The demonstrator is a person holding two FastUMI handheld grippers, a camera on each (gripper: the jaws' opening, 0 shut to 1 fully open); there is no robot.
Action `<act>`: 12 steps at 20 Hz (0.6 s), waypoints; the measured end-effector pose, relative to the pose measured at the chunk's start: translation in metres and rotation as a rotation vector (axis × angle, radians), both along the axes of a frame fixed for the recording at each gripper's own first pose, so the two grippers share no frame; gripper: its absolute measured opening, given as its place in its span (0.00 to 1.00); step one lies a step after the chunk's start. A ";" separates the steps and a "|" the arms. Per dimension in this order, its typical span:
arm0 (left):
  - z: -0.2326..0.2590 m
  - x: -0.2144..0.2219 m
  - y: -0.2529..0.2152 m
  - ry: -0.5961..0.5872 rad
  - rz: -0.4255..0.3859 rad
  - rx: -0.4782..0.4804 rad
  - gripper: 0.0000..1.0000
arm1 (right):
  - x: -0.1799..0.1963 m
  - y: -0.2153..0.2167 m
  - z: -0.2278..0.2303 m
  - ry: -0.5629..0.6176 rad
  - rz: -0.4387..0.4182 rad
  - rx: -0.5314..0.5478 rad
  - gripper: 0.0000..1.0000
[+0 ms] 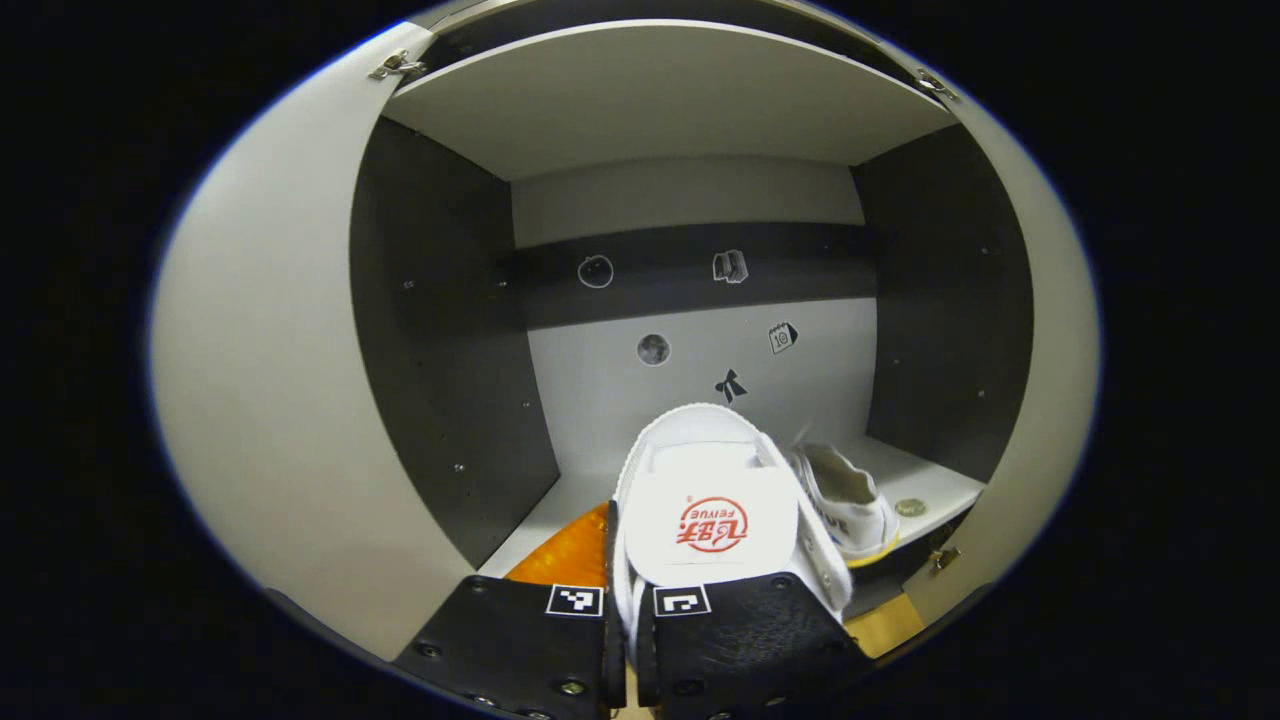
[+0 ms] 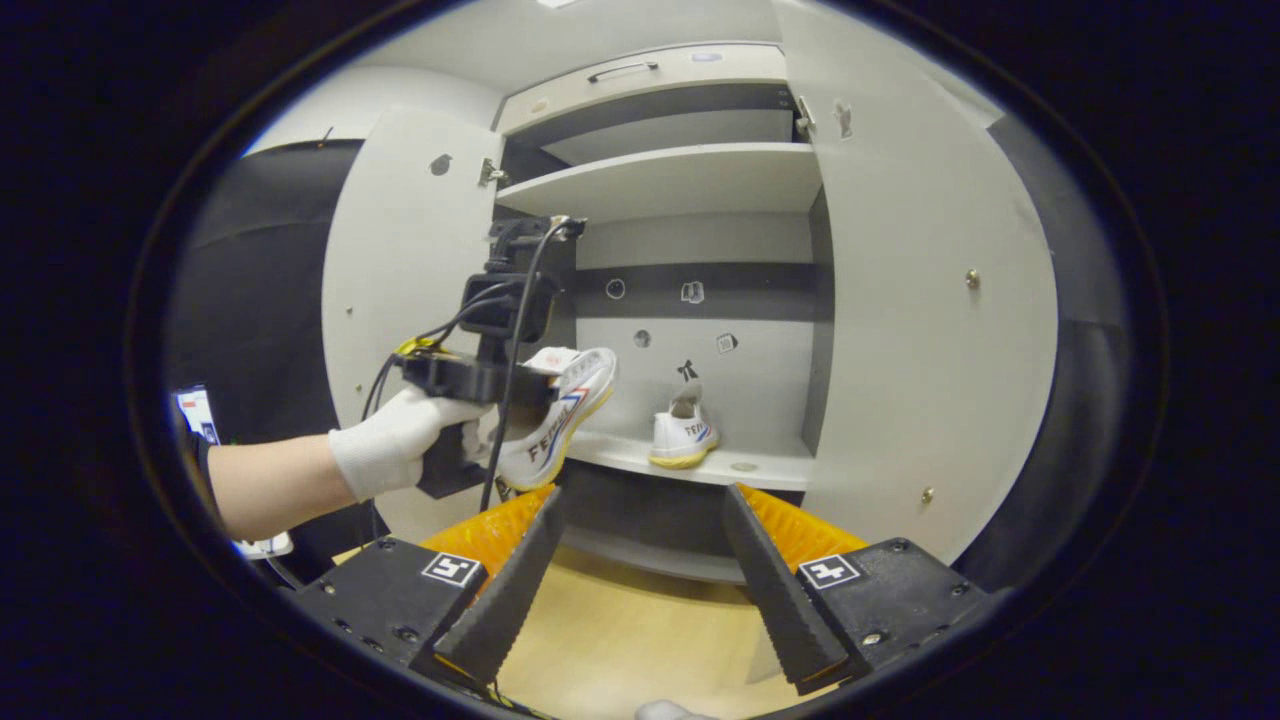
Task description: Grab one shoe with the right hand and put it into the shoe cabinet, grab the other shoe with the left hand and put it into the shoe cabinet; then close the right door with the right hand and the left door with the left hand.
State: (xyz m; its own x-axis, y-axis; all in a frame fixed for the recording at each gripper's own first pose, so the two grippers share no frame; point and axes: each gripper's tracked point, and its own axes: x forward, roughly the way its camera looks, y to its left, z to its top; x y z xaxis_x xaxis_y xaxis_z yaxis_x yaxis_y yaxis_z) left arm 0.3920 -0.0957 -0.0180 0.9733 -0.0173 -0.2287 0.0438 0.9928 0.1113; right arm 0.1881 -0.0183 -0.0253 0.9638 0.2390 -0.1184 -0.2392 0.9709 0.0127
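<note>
Shoe cabinet (image 2: 930, 330) standing with both doors swung wide, one shoe (image 2: 683, 435) already parked on the lower shelf (image 2: 770, 468). Second shoe (image 1: 708, 520) clamped between the closed fingers of the left gripper (image 1: 628, 640), toe aimed into the opening, just left of its mate. Right gripper (image 2: 640, 560) spread open, holding nothing, set back from the doors.

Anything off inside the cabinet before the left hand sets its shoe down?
Nothing damaged or spilled. One oddity: a small round disc lies loose on the shelf beside the placed shoe. The held shoe hangs tilted in the left gripper, not yet set down.
</note>
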 end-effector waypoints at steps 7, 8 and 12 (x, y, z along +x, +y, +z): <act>-0.024 0.038 -0.003 0.078 0.038 0.022 0.04 | 0.008 -0.002 -0.005 0.017 0.020 -0.014 1.00; -0.036 0.042 -0.002 0.114 0.040 0.037 0.04 | 0.008 -0.001 -0.005 0.016 0.021 -0.018 1.00; -0.074 0.061 -0.002 0.225 0.056 0.048 0.04 | 0.007 -0.002 -0.014 0.045 0.031 -0.042 1.00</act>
State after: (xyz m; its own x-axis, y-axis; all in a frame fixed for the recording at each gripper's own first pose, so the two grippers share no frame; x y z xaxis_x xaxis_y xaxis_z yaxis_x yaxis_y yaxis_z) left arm 0.4532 -0.0974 -0.0923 0.8970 0.0514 -0.4390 0.0178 0.9882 0.1521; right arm 0.1955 -0.0206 -0.0390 0.9494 0.2628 -0.1721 -0.2695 0.9629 -0.0161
